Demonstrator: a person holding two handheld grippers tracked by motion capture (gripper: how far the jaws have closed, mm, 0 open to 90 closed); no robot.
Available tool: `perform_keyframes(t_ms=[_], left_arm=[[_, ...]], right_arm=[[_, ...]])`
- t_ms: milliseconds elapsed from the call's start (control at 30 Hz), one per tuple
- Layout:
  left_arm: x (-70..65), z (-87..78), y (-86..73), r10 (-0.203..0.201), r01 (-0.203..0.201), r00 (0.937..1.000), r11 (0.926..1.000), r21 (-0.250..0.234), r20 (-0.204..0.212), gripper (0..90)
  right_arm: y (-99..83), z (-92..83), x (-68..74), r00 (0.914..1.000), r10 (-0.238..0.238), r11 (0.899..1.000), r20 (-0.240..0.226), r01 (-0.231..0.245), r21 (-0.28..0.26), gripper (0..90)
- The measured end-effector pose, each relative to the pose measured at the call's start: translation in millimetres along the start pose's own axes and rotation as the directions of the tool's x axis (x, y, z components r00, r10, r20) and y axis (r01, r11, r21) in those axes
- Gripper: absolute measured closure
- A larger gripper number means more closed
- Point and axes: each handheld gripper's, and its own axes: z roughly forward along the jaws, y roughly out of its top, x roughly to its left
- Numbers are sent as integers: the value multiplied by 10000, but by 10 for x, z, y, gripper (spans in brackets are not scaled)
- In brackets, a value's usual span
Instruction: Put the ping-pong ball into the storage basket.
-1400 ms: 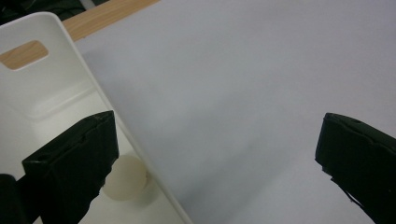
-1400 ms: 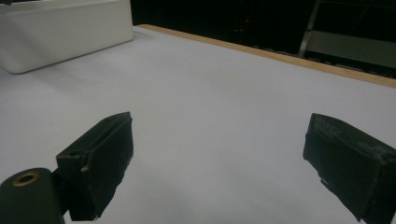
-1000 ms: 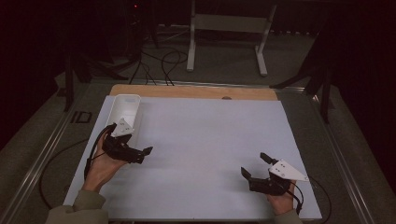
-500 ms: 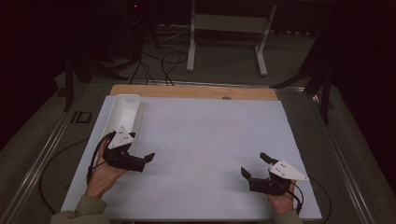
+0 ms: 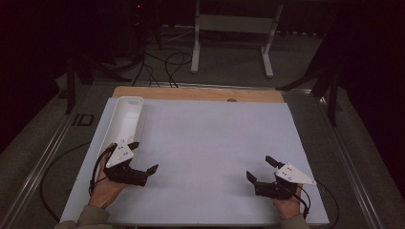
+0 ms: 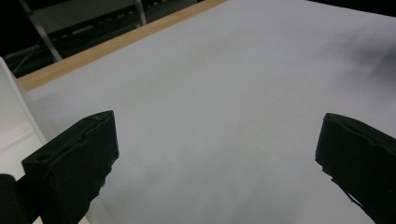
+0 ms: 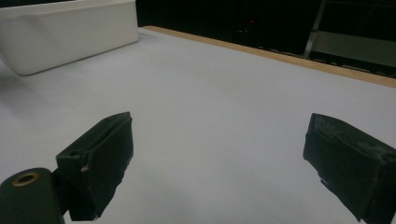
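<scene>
White tray (image 5: 125,119), long and narrow, lies along the left edge of the pale sheet (image 5: 210,143) that covers the table (image 5: 200,93) in the high view, its far end close to the bare wooden strip at the table's back edge. The left gripper (image 5: 143,156) sits at the tray's near end, held in the person's left hand (image 5: 106,188), its grey three-cornered plate over the tray's near corner and its fingers spread apart, gripping nothing, pointing toward the middle of the sheet. The right gripper (image 5: 260,168) rests low near the front right of the sheet in the person's right hand (image 5: 286,205), its fingers likewise apart and empty, pointing left and away from the person; the two grippers are well apart. Beyond the table a white metal stand (image 5: 231,24) and dark cables (image 5: 162,62) lie on the floor. In the left gripper view, the two black fingers (image 6: 74,163) stand wide open over bare sheet (image 6: 224,116), with the tray's white wall (image 6: 14,121) just beside the left one and the wooden edge (image 6: 116,44) farther off. In the right gripper view, the fingers (image 7: 100,158) are also wide open above the sheet (image 7: 210,121), and the tray (image 7: 70,35) lies well ahead at upper left, with the wooden edge (image 7: 280,56) running behind it.
</scene>
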Motion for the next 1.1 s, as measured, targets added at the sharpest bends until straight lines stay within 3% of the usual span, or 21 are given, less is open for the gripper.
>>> perform_keyframes(t_ms=[200, 267, 433, 733, 1100], left_arm=[[-42, -71, -136, -63, 57, 9999, 9991, -418, -147, 2], [-49, -91, -186, -253, 265, 9994, 9982, -530, 223, 2], [-68, -128, -288, -388, 397, 9992, 9963, -756, 126, 2], [-84, -166, -367, -464, 471, 9989, 9945, -931, 94, 2], [-123, -181, -455, -451, 483, 9983, 9944, -940, 365, 2]], right_arm=[[10, 3, -10, 10000, -22, 10000, -61, 22, -59, 83], [14, 8, -9, 10000, 10, 10000, -58, -11, -62, 83], [36, 17, -13, 9999, -68, 9999, -148, 67, -106, 83], [83, 50, 13, 9989, -213, 9997, -419, 207, -150, 83], [131, 21, 40, 9976, -192, 9994, -668, 172, -301, 83]])
